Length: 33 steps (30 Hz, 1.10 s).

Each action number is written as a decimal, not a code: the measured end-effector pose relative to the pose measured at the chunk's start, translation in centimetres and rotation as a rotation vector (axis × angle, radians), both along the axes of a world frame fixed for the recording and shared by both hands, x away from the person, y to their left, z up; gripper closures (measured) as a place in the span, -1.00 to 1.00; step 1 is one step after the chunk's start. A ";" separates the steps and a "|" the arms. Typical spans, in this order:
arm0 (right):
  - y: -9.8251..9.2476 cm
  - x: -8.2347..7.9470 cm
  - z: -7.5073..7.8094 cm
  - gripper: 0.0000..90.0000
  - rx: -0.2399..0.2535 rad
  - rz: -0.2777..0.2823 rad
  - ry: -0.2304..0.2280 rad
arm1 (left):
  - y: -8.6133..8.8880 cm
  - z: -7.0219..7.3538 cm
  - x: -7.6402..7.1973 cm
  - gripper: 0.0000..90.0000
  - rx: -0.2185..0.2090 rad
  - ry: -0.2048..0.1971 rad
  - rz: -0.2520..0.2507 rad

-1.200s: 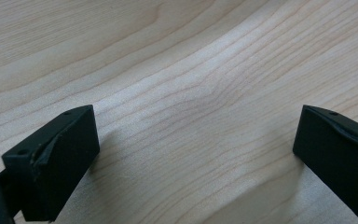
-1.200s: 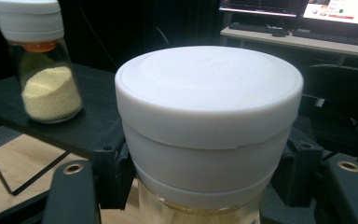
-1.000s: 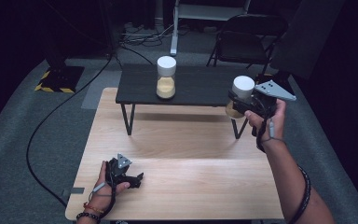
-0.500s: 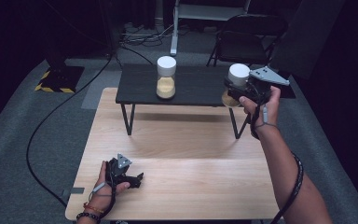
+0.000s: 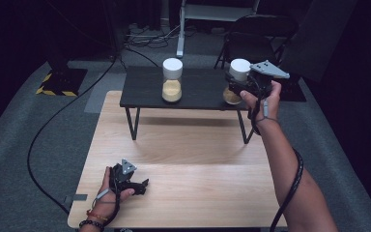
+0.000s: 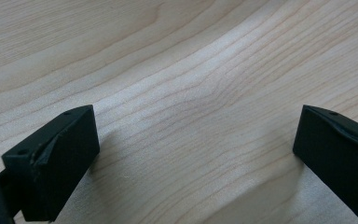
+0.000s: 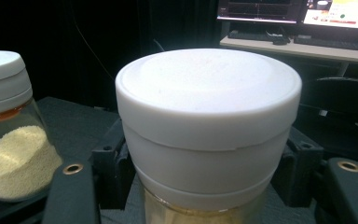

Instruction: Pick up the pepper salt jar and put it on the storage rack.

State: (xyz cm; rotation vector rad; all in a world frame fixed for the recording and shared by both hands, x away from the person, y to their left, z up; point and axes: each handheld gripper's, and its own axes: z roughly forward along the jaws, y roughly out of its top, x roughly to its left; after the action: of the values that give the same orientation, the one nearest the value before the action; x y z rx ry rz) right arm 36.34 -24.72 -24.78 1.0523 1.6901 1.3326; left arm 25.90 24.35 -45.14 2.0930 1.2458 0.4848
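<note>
Step in hand, as judged: the white-lidded jar of yellow grain is gripped below its lid by the right gripper, over the black side table's right end, well apart from jar 2. Next: lowering, then release. The left gripper rests wide open and empty on the wooden table.

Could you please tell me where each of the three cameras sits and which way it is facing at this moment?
High view: above the person's side, looking forward and down on the wooden table and black side table; both forearms, left gripper and right gripper show.
Left gripper view: on the left gripper, facing bare wood between its open jaws.
Right gripper view: on the right gripper, facing the held jar.
Shared: the second jar appears in the high and right gripper views.
</note>
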 end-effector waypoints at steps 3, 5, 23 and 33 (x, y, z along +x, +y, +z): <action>0.3 0.4 -0.1 -0.25 -0.001 -0.001 -0.002 | 0.0 0.0 0.0 -0.99 0.000 0.000 0.000; 0.4 0.7 -0.2 -0.25 0.002 0.002 -0.004 | 0.0 0.0 0.0 -0.99 0.000 0.000 0.000; 0.5 2.5 -1.7 -0.25 0.035 0.004 0.027 | 0.0 0.0 0.0 -0.99 0.000 0.000 0.000; 0.6 2.7 -2.4 -0.25 0.029 0.014 0.015 | 0.0 0.0 0.0 -0.99 0.000 0.000 0.000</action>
State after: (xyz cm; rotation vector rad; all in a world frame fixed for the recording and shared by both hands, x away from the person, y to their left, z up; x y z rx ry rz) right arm 39.02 -24.16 -27.13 1.0706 1.6968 1.3651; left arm 25.90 24.35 -45.14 2.0928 1.2463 0.4850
